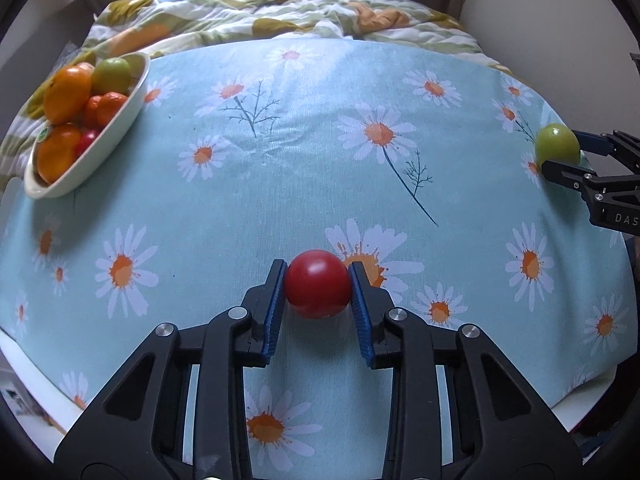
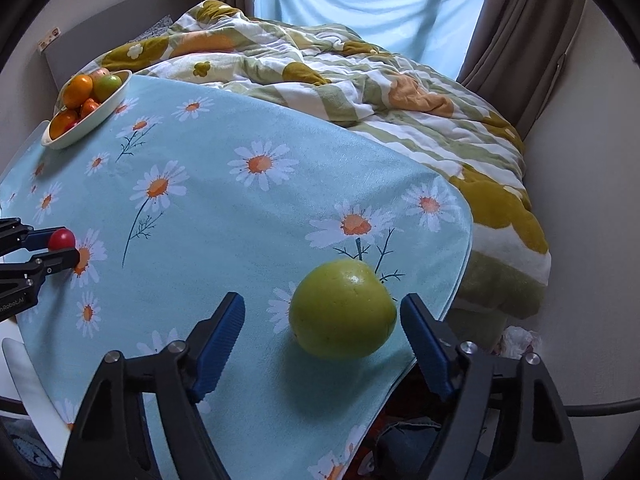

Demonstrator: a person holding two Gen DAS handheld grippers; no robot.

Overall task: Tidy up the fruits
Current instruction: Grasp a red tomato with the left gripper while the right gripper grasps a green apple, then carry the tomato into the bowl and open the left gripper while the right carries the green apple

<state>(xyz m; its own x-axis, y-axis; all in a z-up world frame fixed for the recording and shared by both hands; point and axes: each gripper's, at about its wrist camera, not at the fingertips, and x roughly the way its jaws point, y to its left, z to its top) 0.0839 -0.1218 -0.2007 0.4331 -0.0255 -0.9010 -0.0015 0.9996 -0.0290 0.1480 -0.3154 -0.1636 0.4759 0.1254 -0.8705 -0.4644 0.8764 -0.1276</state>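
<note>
Left gripper (image 1: 318, 280) pinches the red fruit (image 1: 317, 283) at its widest — smooth, round, apt to slip. Right gripper (image 2: 324, 324) gapes round the apple (image 2: 343, 309), pads not touching — firm, heavier.

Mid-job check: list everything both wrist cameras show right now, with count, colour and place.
red fruit: one, red, on the cloth, clamped between the left pads
green fruit: one, green, near the cloth's right edge
bowl: one, pale, far left corner, holding orange, green and red fruit
tablecloth: one, light blue with daisies, over the table
quilt: one, green, white and mustard, behind the table
curtains: brown, flanking a blue window
left gripper: shut on the red fruit
right gripper: open around the green fruit
</note>
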